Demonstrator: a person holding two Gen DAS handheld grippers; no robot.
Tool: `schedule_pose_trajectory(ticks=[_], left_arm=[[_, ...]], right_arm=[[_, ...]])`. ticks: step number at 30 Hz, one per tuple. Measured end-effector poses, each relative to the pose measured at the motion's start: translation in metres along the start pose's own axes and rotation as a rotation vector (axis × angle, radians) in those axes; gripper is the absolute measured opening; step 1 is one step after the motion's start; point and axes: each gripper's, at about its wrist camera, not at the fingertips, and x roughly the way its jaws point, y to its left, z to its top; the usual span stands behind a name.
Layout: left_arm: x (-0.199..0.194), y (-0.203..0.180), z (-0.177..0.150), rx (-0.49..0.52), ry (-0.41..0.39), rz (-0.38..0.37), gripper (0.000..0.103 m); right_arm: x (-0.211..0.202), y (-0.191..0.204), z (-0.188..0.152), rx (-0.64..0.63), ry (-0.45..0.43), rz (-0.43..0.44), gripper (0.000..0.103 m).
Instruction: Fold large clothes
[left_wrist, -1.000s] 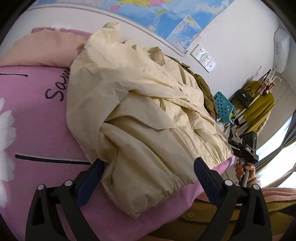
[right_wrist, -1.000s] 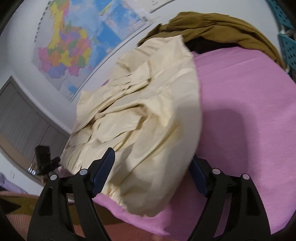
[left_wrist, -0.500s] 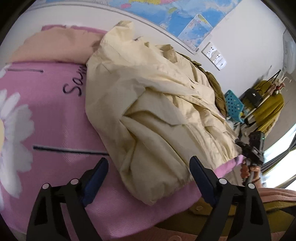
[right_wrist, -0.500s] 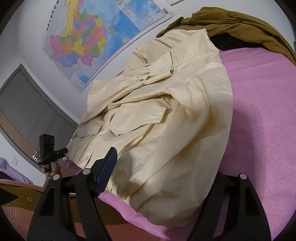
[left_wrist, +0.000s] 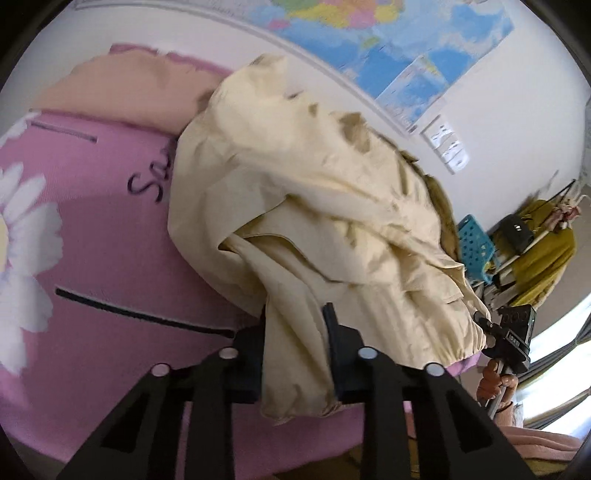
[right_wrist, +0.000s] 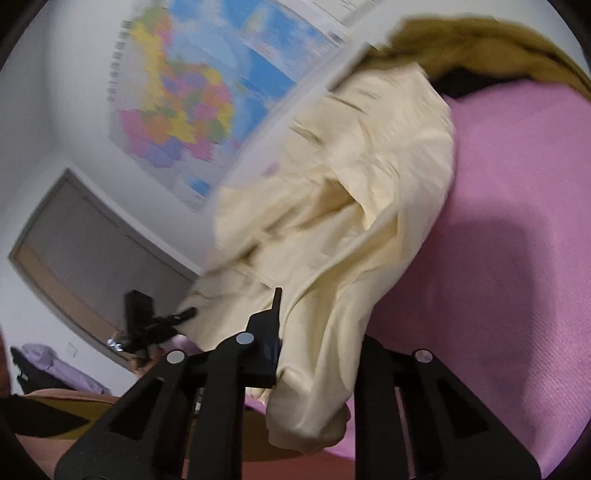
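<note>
Both hems pinched: left gripper (left_wrist: 295, 332) and right gripper (right_wrist: 317, 332) jaws clamped on jacket (left_wrist: 314, 192). Lift evenly toward 12 o'clock over bed (left_wrist: 92, 221), keeping hem taut.

- I can't see the right-hand finger of the right gripper (right_wrist: 317, 332); the cream jacket (right_wrist: 332, 221) hides it.
- Jacket cloth fills the left gripper (left_wrist: 295, 325), covering its pad faces.
- The wall map (right_wrist: 192, 103) behind the jacket is motion-blurred, its labels unreadable.
- The jacket covers all but "Sa" of the bedspread lettering (left_wrist: 146, 182).
- The olive garment (right_wrist: 480, 48) beyond the jacket is cut off by the frame edge.
</note>
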Motion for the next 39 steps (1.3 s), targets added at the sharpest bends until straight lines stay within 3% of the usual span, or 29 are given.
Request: schedule_pose_trajectory(ticks=[5,7,14,17,19,20,21,24,27,29,39], left_arm=[[-0.044,-0.011,0.003,0.051,-0.050,-0.065,0.019],[-0.057,-0.008,0.000,0.055,-0.049,-0.092,0.020],[-0.022,0.007,-0.018,0.048,0.077,-0.023,0.021],[-0.016,0.017,-0.019,0.024,0.090,-0.041,0.027],[-0.014,0.022,-0.020,0.022,0.104,-0.028,0.036],[-0.012,0.023,-0.020,0.024,0.120,-0.007,0.040],[-0.009,0.022,-0.022,0.043,0.142,0.033,0.041],[-0.006,0.015,-0.027,0.093,0.155,0.022,0.041],[-0.009,0.015,-0.024,0.093,0.132,0.017,0.027],[-0.016,0.016,-0.021,0.076,0.109,-0.004,0.023],[-0.039,-0.003,0.012,0.082,0.057,-0.035,0.019]], right_arm=[[-0.039,0.052,0.009,-0.110,-0.076,0.109,0.014],[-0.050,0.061,0.007,-0.134,-0.084,0.104,0.015],[-0.027,0.029,-0.016,-0.051,0.060,0.020,0.022],[-0.026,0.018,-0.024,-0.011,0.074,-0.003,0.027],[-0.027,0.012,-0.031,0.005,0.094,-0.012,0.029],[-0.025,0.012,-0.036,0.015,0.119,-0.011,0.037],[-0.024,0.012,-0.040,0.014,0.135,-0.020,0.039],[-0.022,0.012,-0.048,0.023,0.152,-0.025,0.041],[-0.025,0.014,-0.049,0.012,0.129,-0.023,0.018],[-0.033,0.015,-0.044,0.023,0.077,0.012,0.012],[-0.044,0.054,0.021,-0.049,-0.064,0.058,0.008]])
